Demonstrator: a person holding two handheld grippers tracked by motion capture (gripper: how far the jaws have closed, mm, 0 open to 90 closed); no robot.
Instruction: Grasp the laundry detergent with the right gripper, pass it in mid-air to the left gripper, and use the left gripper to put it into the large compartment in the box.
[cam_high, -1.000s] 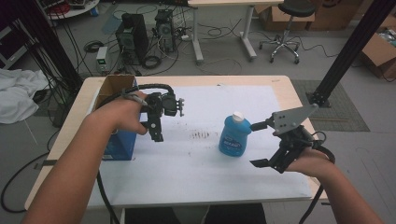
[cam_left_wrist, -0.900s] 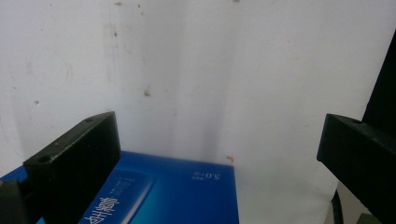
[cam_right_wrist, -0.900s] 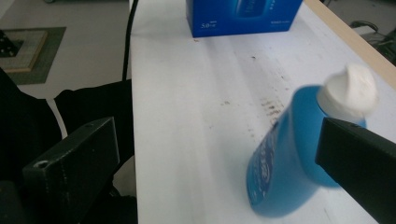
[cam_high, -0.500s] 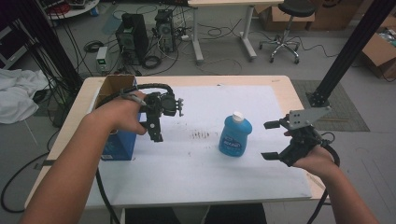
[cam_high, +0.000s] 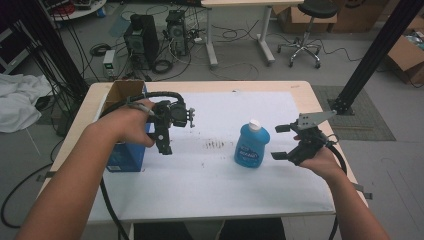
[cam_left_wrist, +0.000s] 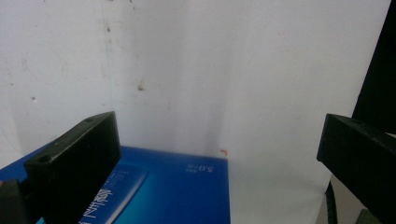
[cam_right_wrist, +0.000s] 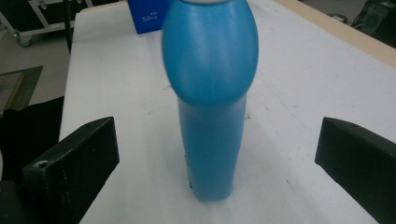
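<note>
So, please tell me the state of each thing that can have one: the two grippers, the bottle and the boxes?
Left gripper: open, holds nothing, above the blue box.
Right gripper: open, fingers wide apart, aimed at the bottle, not touching it.
Blue bottle: upright on the table, white cap on, free.
Blue box: closed, resting on the table.
Cardboard box: open at the top.

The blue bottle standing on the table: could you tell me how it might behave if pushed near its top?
The blue bottle stands upright, tall on a narrow base, so it may well tip. Its smooth, rounded plastic shoulders probably make it slippery.
</note>
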